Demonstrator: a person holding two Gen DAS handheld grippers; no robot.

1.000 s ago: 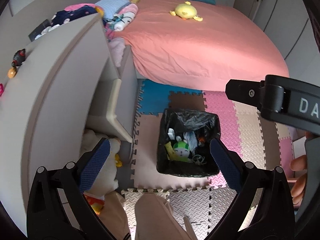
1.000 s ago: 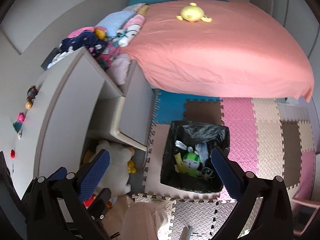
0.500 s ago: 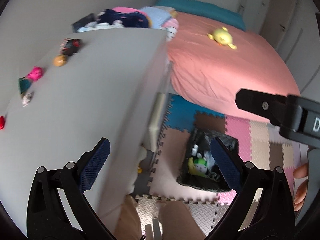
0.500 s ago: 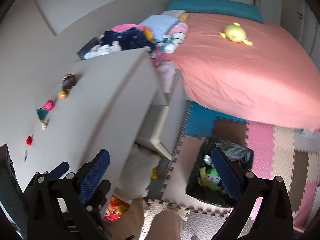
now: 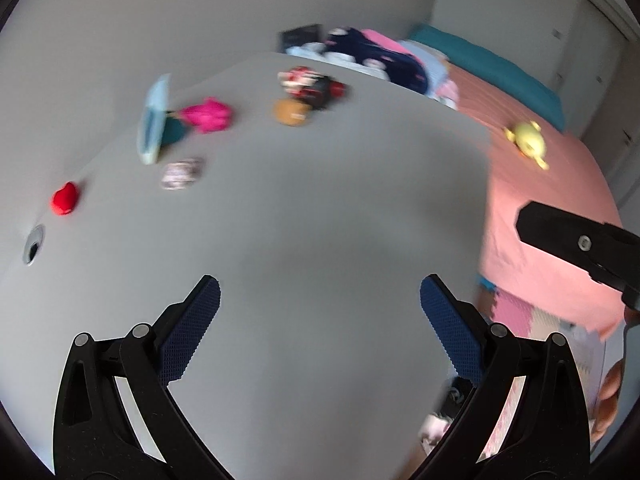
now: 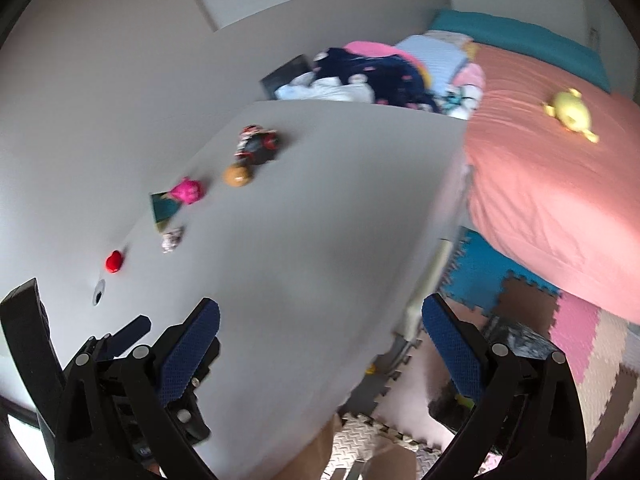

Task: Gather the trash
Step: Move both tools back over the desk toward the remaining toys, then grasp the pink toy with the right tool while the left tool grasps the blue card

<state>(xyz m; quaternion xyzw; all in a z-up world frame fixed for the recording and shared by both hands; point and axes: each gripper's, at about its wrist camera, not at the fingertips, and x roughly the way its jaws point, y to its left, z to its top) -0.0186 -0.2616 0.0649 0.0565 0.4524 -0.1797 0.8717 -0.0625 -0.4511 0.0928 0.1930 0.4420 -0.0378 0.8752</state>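
Note:
My left gripper (image 5: pixel 320 284) hangs open and empty over a grey desk top (image 5: pixel 340 208). My right gripper (image 6: pixel 320 304) is also open and empty, over the desk's near right part. Along the desk's far left side lie a small red piece (image 5: pixel 64 199), a crumpled whitish wrapper (image 5: pixel 182 174), a pink crumpled piece (image 5: pixel 208 114) and a brown ball (image 5: pixel 291 112). The same row shows in the right wrist view, with the wrapper (image 6: pixel 172 239) nearest the red piece (image 6: pixel 114 261). The black-lined bin (image 6: pixel 516 338) stands on the floor to the right, partly behind my right finger.
A light blue card (image 5: pixel 154 120) leans by the wall and a red-and-black toy (image 5: pixel 312 86) lies beyond the ball. A bed with a pink cover (image 6: pixel 560 184) and yellow plush (image 6: pixel 570 114) fills the right. Foam mats (image 6: pixel 576 320) cover the floor.
Both views have swung up and left from the bin on the floor to the desk top. The bin has slid to the lower right edge. Both grippers stayed open.

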